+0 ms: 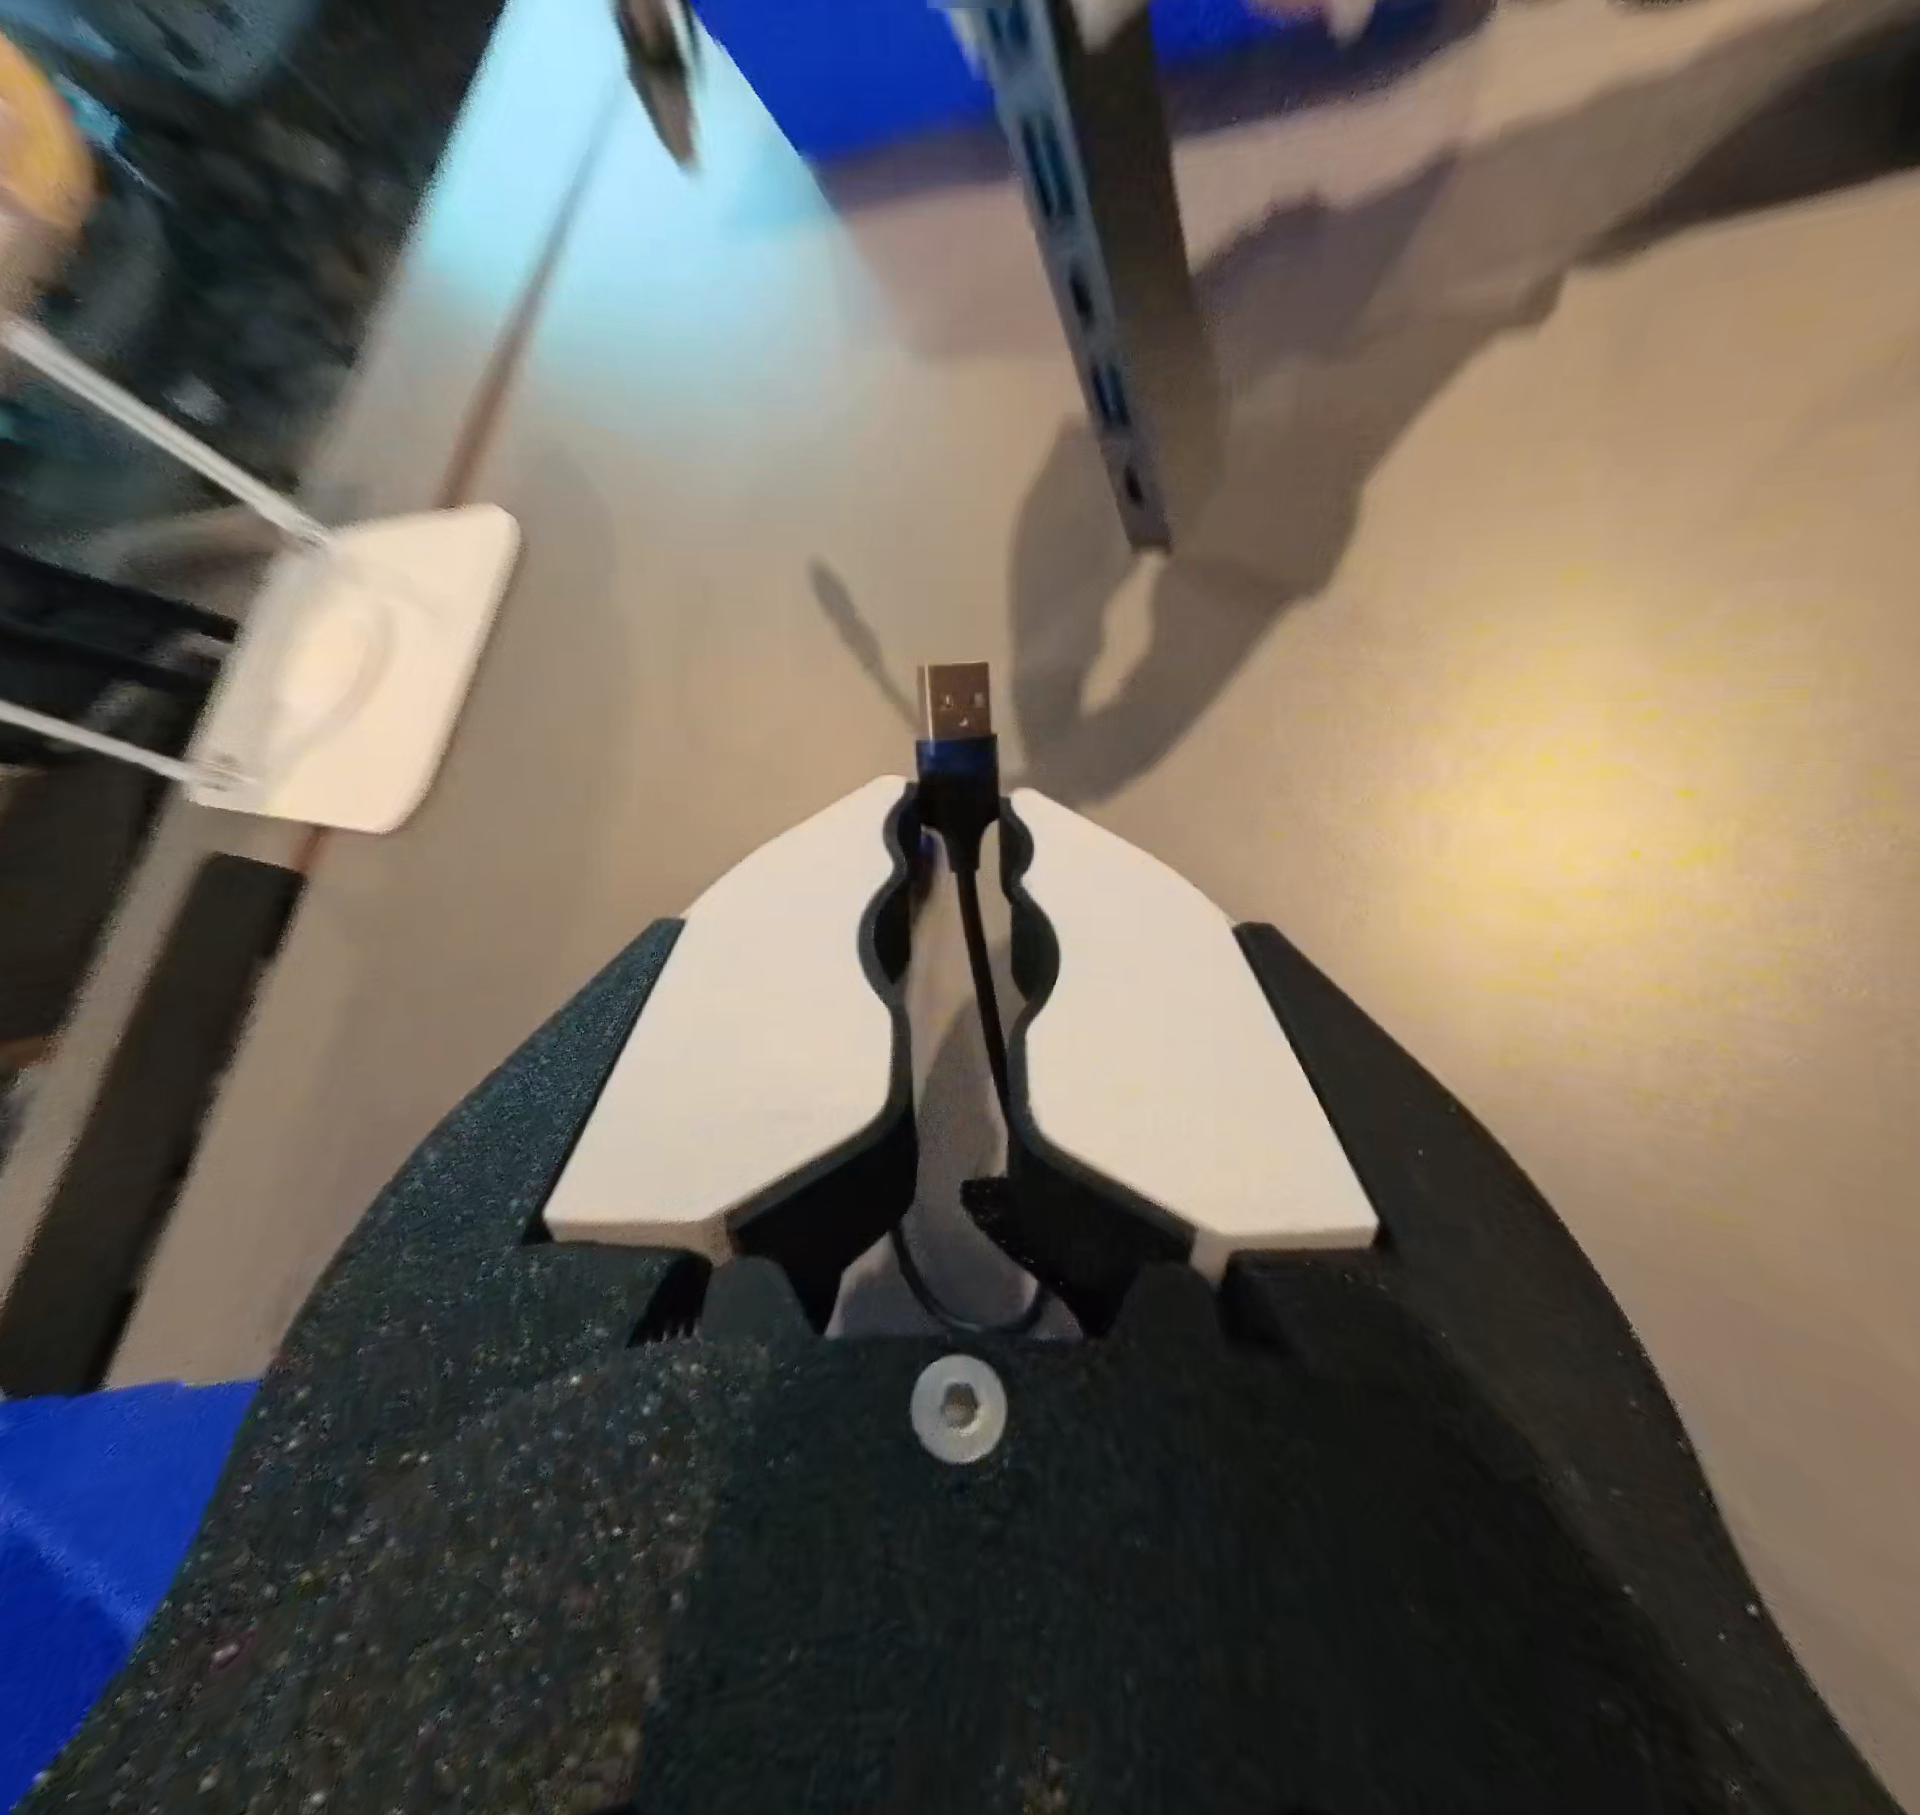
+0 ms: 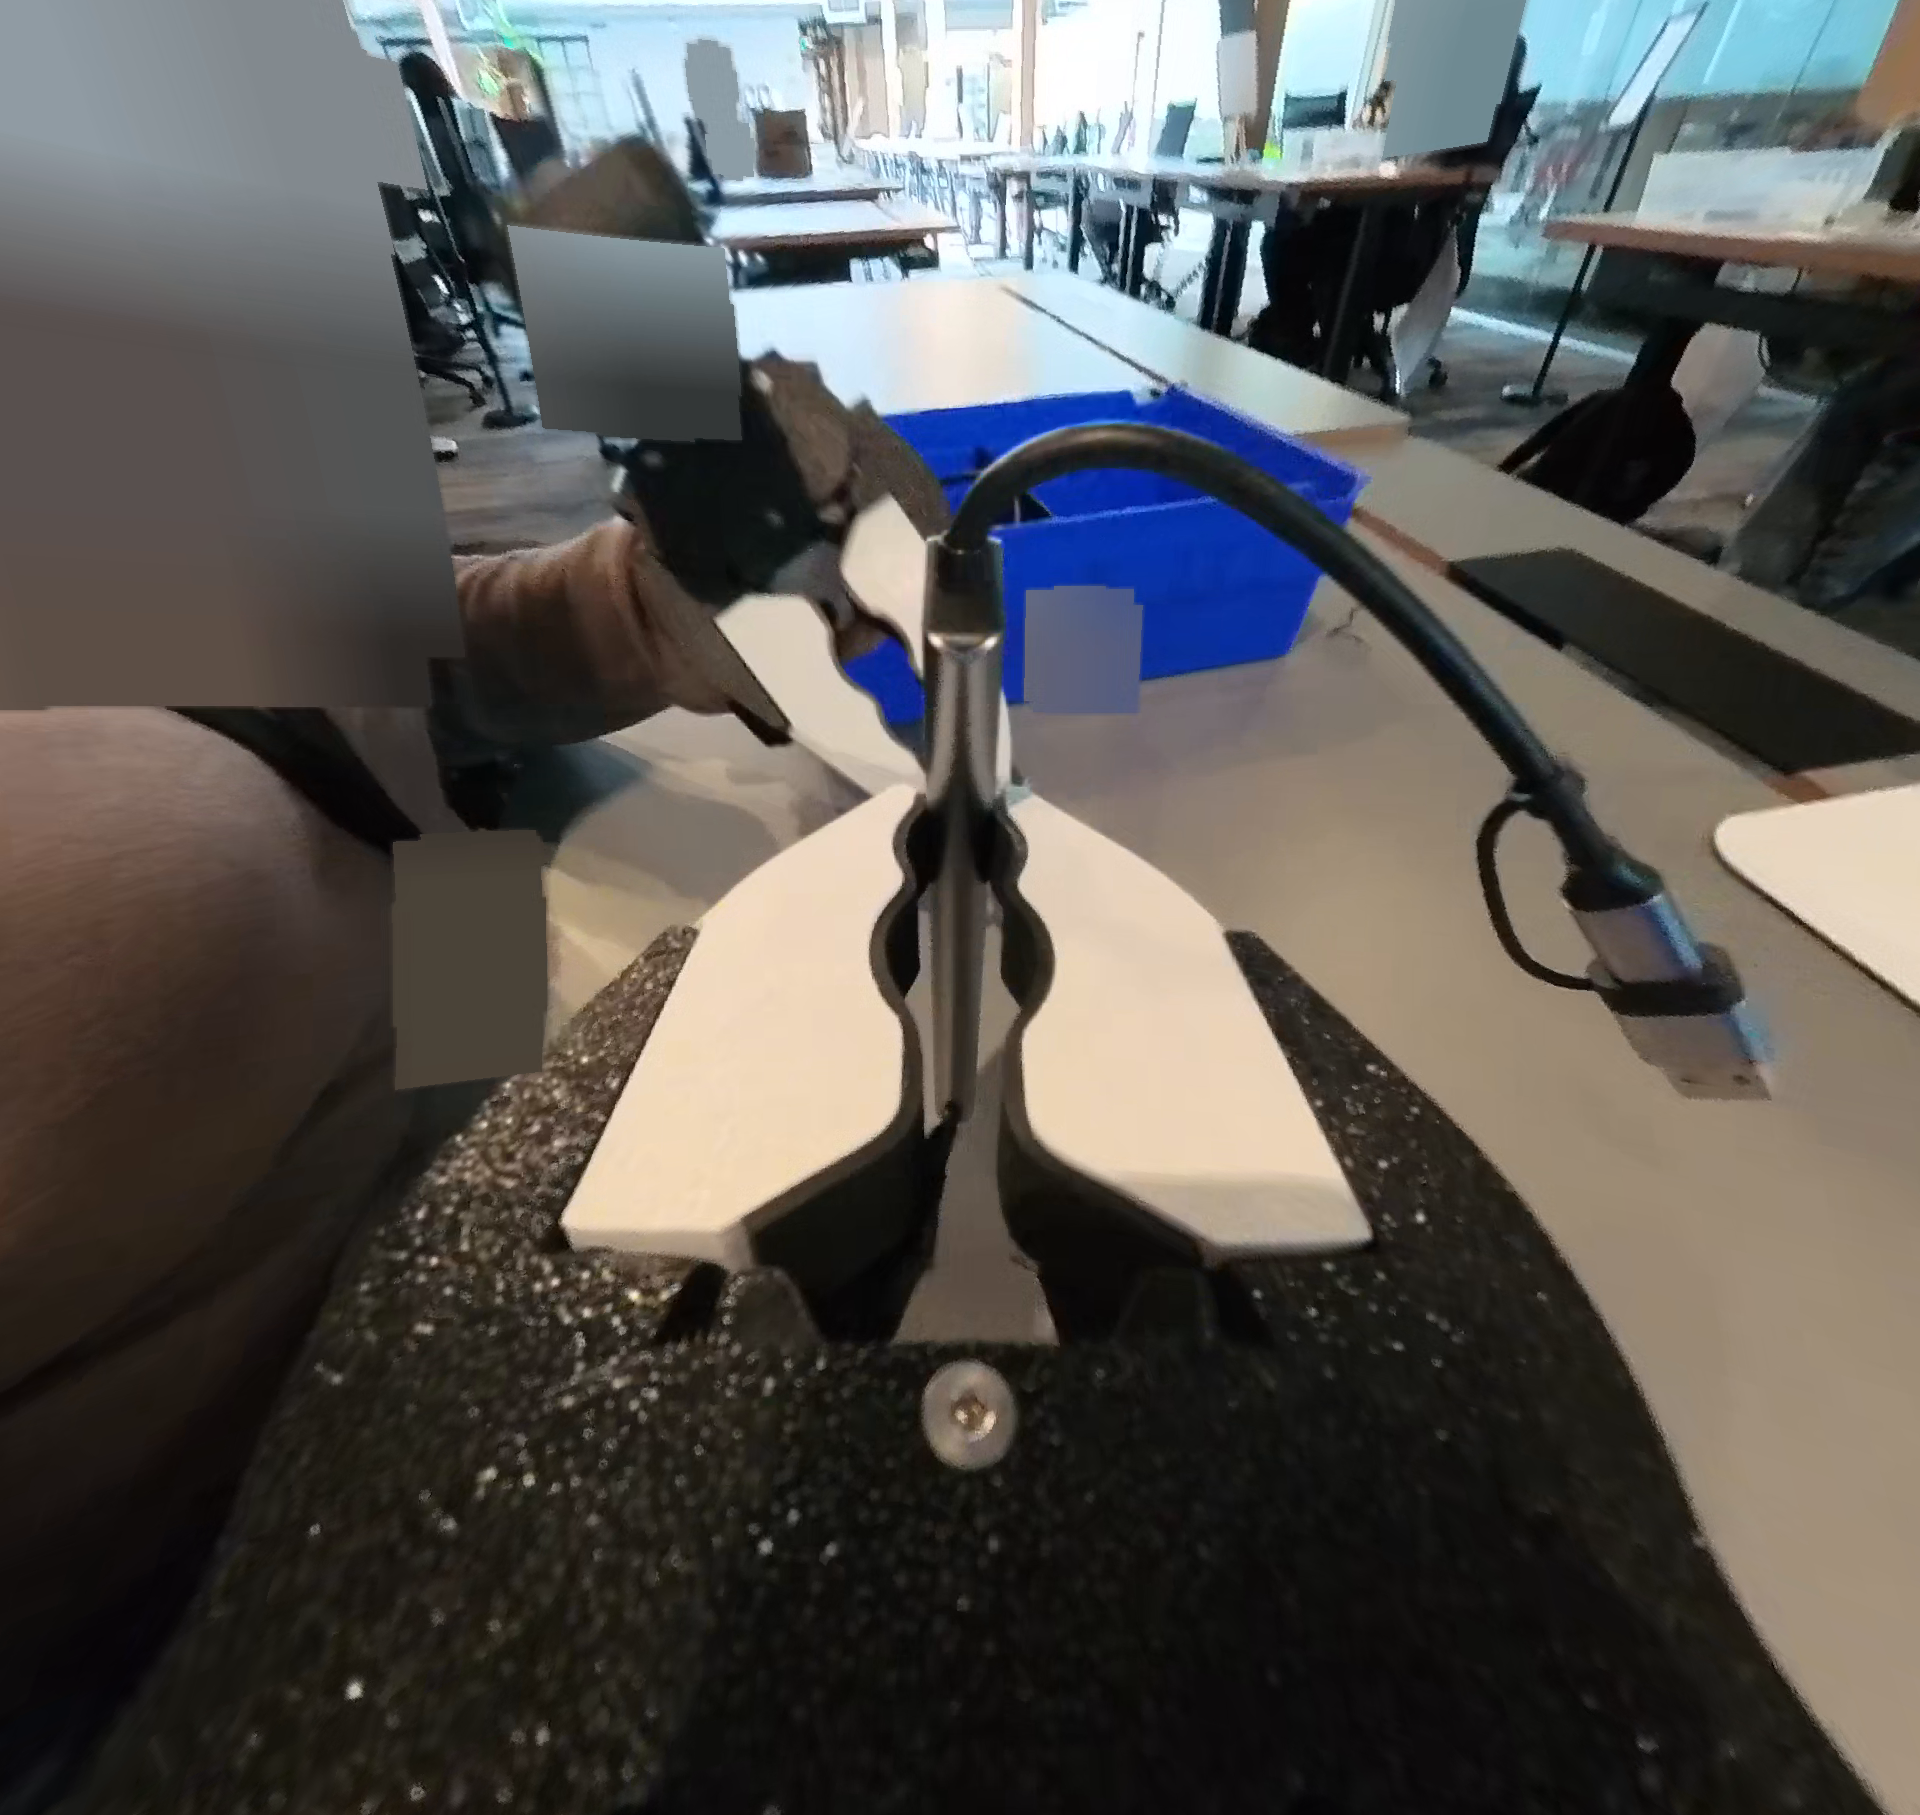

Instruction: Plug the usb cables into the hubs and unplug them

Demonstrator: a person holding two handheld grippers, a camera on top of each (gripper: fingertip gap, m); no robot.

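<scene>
USB plug point(image 1: 956, 711) points forward | hub point(image 2: 961, 830) held edge-on, upright

The left gripper point(image 1: 958, 799) is pinching shut at its white fingertips point(image 1: 790, 944), with its black body angling down toward the surface below, and the right wrist view is catching it farther off, tilting in from the left with a sleeved hand point(image 2: 582, 622) wrapping its handle. The right gripper point(image 2: 961, 809) is clamping too, its white fingers point(image 2: 1143, 1017) pressing nearly together and pointing level and forward. A sleeved forearm point(image 2: 177, 986) is filling the near left edge of the right wrist view.
</scene>
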